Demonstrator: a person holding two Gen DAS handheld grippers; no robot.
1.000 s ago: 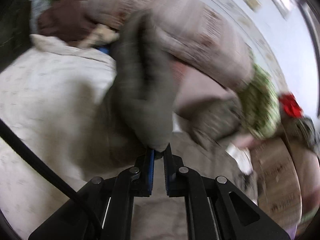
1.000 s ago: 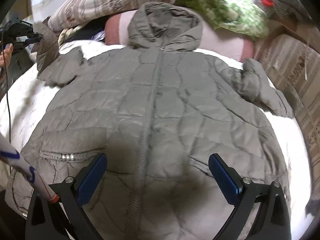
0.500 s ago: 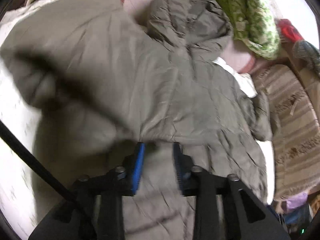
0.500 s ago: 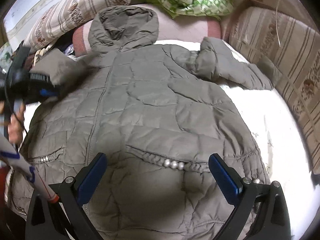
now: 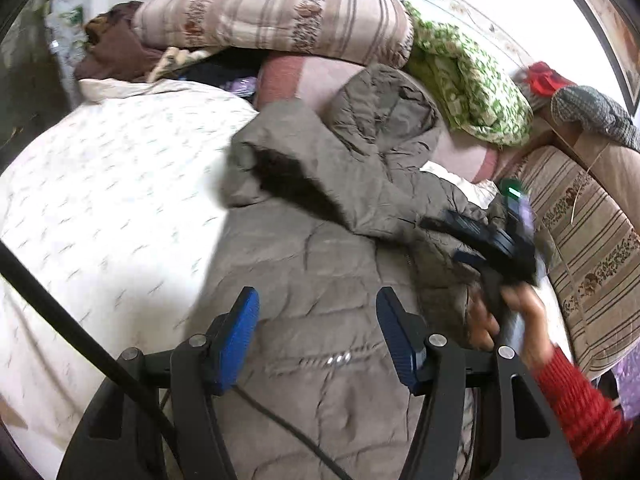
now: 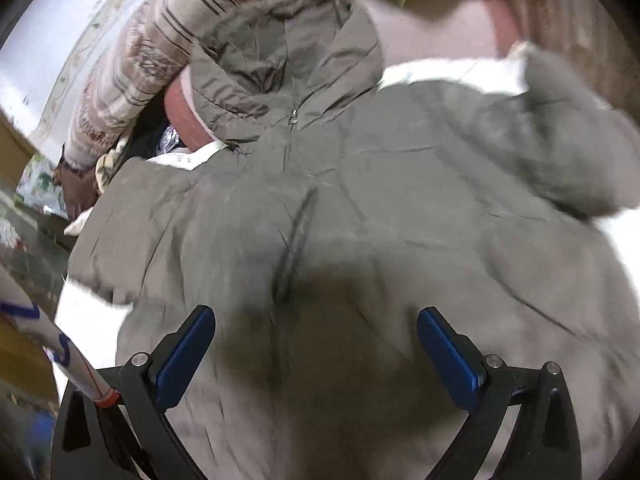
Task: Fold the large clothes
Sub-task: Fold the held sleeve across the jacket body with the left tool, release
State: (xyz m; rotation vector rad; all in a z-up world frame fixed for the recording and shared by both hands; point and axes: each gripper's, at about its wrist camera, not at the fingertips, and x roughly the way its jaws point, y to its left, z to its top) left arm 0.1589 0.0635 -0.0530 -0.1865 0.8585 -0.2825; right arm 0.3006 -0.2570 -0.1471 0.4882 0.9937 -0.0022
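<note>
A grey-brown quilted hooded jacket (image 5: 320, 264) lies front up on the white bed sheet (image 5: 100, 208), hood (image 5: 384, 108) towards the pillows. One sleeve (image 5: 304, 160) lies folded across its chest. My left gripper (image 5: 317, 296) hovers over the jacket's lower front, its jaws opening with nothing between them. In the right wrist view my right gripper (image 6: 316, 314) stands wide open above the jacket (image 6: 360, 208), below the zipped collar (image 6: 294, 116), holding nothing. The other sleeve (image 6: 568, 152) lies out to the right. A hand in a red sleeve (image 5: 568, 400) carries that gripper.
Striped pillows (image 5: 272, 12), a green patterned quilt (image 5: 472, 80) and a pink bolster (image 5: 304, 76) are stacked behind the hood. A striped cushion (image 5: 592, 248) borders the bed at right. A black cable (image 5: 60, 312) crosses the left view.
My left gripper let go of the sleeve, which now lies across the jacket, and drew back with its jaws spreading. My right gripper swung up the jacket towards the collar.
</note>
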